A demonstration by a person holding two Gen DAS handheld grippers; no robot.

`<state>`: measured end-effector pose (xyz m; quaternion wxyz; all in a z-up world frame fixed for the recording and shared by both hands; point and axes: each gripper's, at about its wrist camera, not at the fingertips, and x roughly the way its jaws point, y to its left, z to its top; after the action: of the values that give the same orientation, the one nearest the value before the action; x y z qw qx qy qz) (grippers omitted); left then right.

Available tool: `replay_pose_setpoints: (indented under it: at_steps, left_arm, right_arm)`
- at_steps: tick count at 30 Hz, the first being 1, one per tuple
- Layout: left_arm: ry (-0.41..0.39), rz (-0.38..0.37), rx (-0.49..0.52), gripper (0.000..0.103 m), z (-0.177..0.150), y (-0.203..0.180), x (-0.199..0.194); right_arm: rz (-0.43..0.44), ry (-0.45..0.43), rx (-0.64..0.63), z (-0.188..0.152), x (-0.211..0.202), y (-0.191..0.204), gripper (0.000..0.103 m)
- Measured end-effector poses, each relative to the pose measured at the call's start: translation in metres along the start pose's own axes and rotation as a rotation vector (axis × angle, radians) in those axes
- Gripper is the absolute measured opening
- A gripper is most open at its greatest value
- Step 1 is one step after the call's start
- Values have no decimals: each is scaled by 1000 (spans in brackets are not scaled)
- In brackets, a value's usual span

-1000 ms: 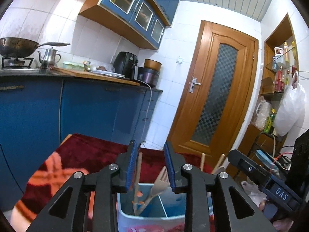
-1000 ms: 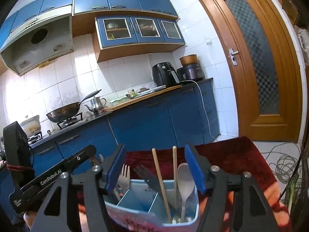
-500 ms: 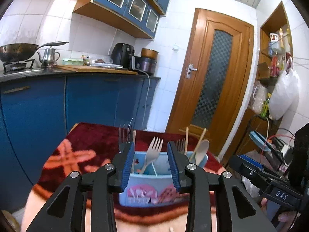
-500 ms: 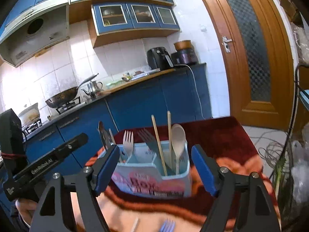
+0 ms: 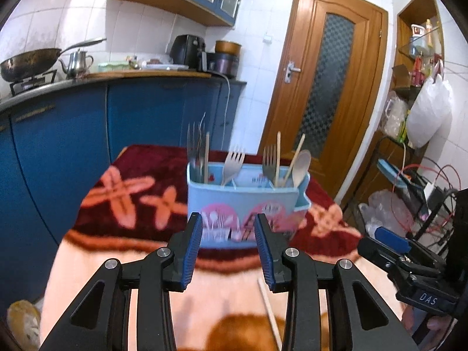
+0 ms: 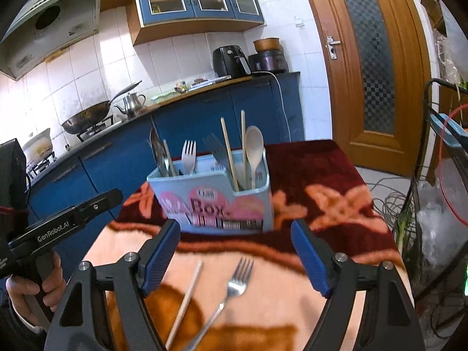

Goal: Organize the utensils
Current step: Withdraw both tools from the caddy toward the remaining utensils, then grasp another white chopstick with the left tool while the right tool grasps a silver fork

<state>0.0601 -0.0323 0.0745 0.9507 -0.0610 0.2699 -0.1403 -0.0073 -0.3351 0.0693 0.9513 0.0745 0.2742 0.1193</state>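
So both sets of jaws are empty right now. The left gripper (image 5: 228,248) has its blue-padded jaws apart with a narrowish gap, just been opening a bit, nothing between them. The right gripper (image 6: 235,256) has its jaws spread much wider, also just been opening, nothing gripped.

Landmark here is the utensil box (image 6: 216,201), a light blue plastic caddy with pink arches and little cutlery drawings on the front, "Box" printed on it plus a barcode strip along the bottom edge. It's split into compartments and stands upright on a dark red blanket (image 6: 321,181) with orange flower shapes that covers the bench.

Inside the box: metal forks (image 5: 196,143) and a thin wooden stick in the left end, a pale fork (image 6: 188,156) tines up in the middle section, and at the right end a dark fork, two wooden chopsticks (image 6: 234,146) and a wooden spoon (image 6: 254,149), bowl up.

In front of the box, on the peach part of the blanket and under the right jaws, lie a loose chopstick (image 6: 185,298) and a metal fork (image 6: 234,286), side by side, tines pointing toward the box.

Behind the box there's a blue kitchen counter with a wok (image 6: 84,117) and kettle, and a wooden door (image 5: 327,87) off to the right of it.
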Motion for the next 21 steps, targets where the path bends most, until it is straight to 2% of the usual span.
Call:
replay_pose_setpoints:
  at_steps: [11,21]
  left_arm:
    - [138,-7,-56,38,-40,5,14]
    - [282,1,-81,38,-74,-5,35]
  right_arm:
    - [-26,77,71,-48,1,-18,80]
    - [-76,94,91,-63,0,-32,81]
